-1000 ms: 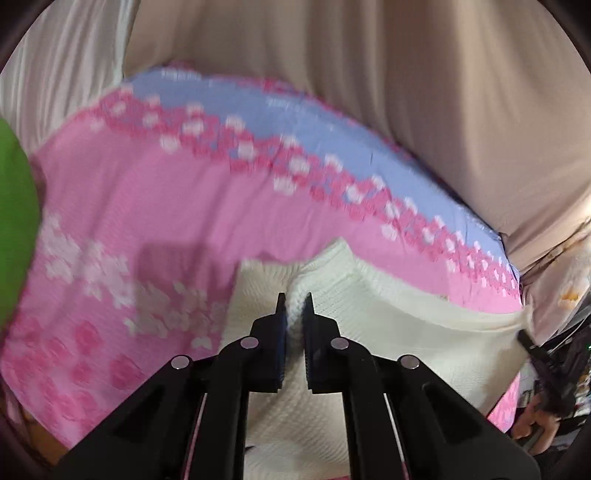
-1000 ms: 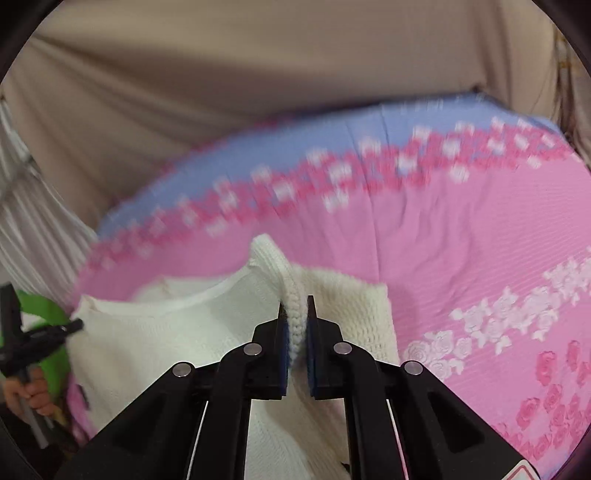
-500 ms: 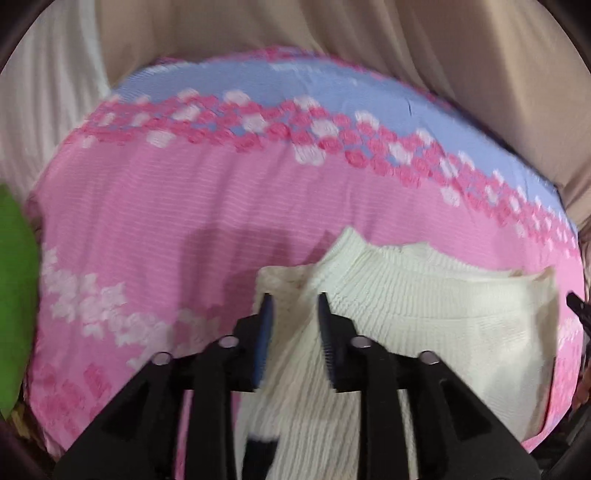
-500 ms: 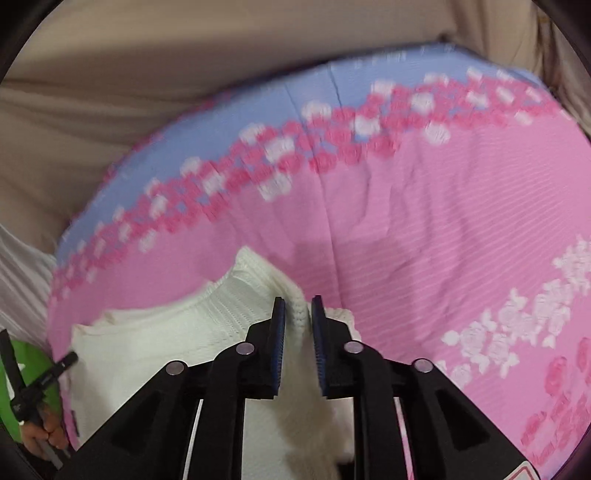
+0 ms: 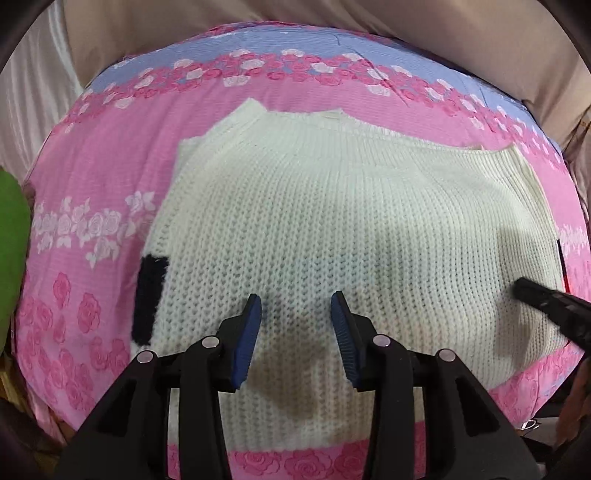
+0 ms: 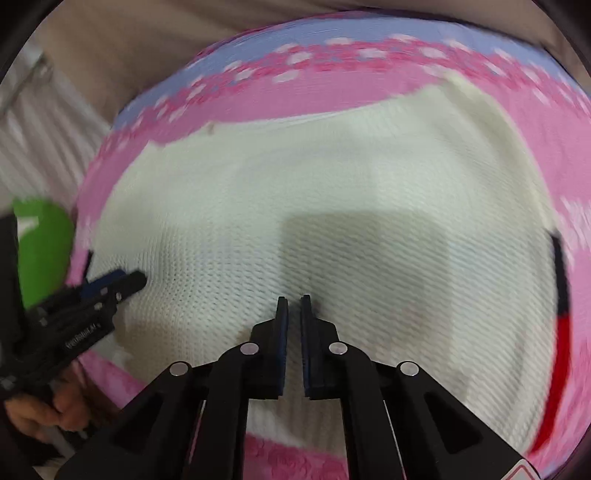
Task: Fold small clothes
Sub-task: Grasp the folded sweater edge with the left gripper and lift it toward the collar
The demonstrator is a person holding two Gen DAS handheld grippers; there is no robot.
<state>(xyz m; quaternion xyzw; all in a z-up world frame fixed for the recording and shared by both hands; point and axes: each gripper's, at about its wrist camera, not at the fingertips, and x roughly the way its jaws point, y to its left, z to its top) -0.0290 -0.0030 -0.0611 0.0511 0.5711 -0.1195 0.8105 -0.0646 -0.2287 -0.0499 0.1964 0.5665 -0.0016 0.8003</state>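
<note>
Sweater [image 5: 332, 221] now released, flat on bedspread [image 5: 92, 206]

Pink rose-print bedspread [image 5: 92, 206] with lilac border, beige draped fabric [image 5: 406, 22] behind, green object [image 5: 11, 236] at left

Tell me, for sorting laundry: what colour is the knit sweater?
Cream white sweater, sharpest in the left wrist view.

Motion-blurred sweater [image 6: 332, 177] edges
</note>
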